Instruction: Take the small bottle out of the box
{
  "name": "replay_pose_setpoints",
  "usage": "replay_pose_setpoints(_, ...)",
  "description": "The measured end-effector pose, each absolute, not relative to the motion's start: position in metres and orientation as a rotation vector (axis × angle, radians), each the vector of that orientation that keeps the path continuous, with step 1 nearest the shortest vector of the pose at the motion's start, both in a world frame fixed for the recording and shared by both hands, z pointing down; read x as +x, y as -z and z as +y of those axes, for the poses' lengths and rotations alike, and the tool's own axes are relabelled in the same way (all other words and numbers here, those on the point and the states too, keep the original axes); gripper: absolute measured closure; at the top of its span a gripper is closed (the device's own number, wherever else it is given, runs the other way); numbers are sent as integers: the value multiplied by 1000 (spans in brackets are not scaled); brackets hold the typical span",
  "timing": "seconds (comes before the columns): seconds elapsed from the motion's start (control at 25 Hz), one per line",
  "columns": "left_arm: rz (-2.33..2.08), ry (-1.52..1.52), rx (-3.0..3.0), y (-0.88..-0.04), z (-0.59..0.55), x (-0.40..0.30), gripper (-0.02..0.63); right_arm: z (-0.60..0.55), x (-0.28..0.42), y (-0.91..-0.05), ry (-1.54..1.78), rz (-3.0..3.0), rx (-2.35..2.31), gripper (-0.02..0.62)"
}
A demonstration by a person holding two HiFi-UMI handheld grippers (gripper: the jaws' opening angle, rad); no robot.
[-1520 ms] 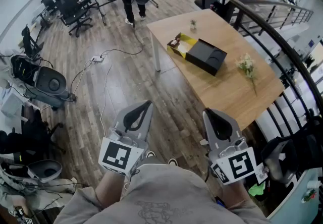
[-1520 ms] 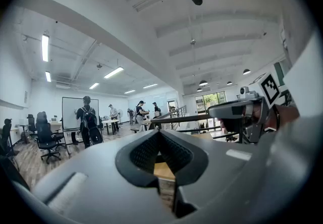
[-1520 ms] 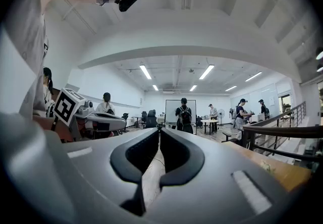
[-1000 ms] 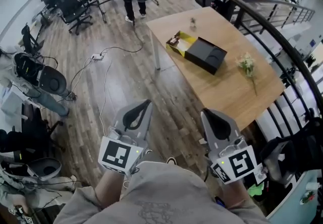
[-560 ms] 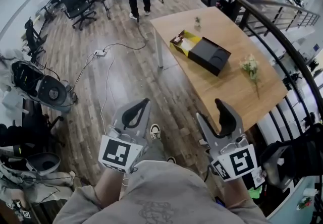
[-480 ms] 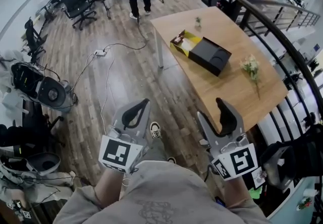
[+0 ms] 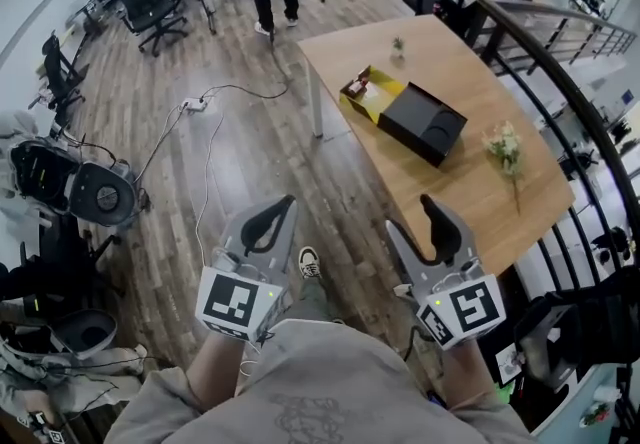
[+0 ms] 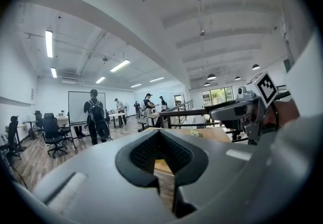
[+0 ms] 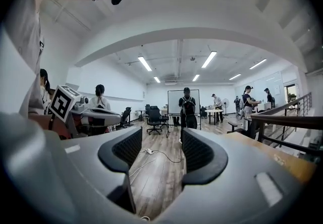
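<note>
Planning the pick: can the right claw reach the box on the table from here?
Probably not yet. The right claw, open and empty, hangs over the floor short of the table; the box lies well ahead on it. Nothing blocks the path, so stepping closer should do.

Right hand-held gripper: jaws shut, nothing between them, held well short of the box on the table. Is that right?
Not quite: its jaws stand apart, not shut, as the right gripper view shows. The right hand-held gripper is empty and well short of the box on the table.
</note>
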State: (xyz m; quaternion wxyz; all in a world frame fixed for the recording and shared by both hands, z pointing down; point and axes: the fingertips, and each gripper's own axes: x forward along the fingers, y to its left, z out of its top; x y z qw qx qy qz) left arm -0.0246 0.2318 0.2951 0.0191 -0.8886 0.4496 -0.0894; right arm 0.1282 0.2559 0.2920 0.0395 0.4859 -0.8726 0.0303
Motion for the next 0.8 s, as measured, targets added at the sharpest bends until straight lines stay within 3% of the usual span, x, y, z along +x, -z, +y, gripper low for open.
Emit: replay_pose_setpoints(0.8,1413,341,-2791,-320,-18,-100,604,-14,82,-362,-459,-2484,1551,362)
